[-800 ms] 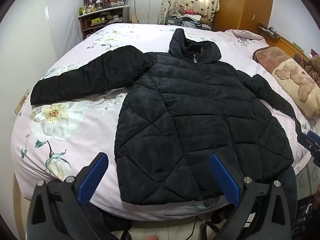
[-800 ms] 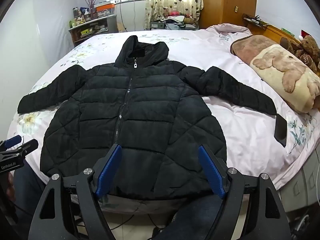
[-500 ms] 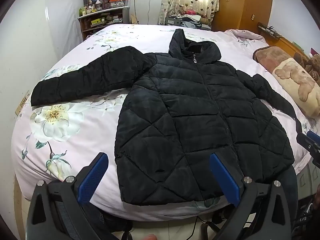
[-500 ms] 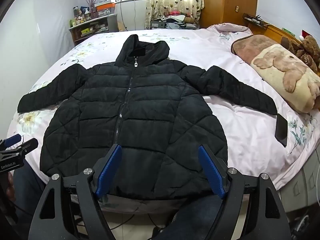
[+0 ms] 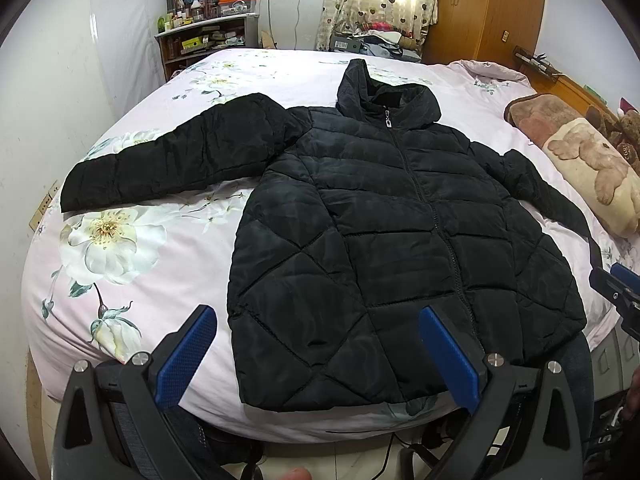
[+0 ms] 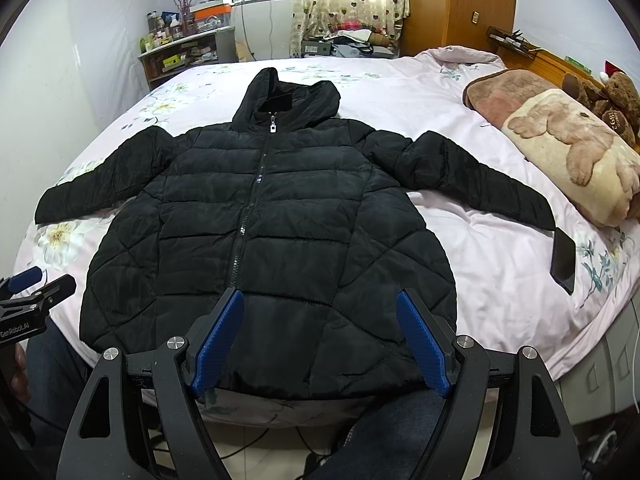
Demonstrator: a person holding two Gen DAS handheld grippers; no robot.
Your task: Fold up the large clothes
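Observation:
A black quilted hooded jacket (image 5: 392, 232) (image 6: 264, 216) lies flat and zipped on the bed, front up, both sleeves spread out to the sides, hood at the far end. My left gripper (image 5: 316, 320) hovers above the jacket's near left hem, open, nothing between its blue pads. My right gripper (image 6: 320, 308) hangs over the middle of the hem, also open and empty. Each gripper shows at the edge of the other's view: the right gripper (image 5: 618, 280) and the left gripper (image 6: 36, 286).
The bed (image 5: 132, 280) has a pink floral cover. A rolled bear-print blanket (image 6: 568, 152) and teddy bears lie at the right. A dark phone (image 6: 563, 258) rests near the right sleeve cuff. A person's jeans-clad legs (image 6: 388, 432) stand at the bed's near edge. Shelves and a wardrobe stand beyond.

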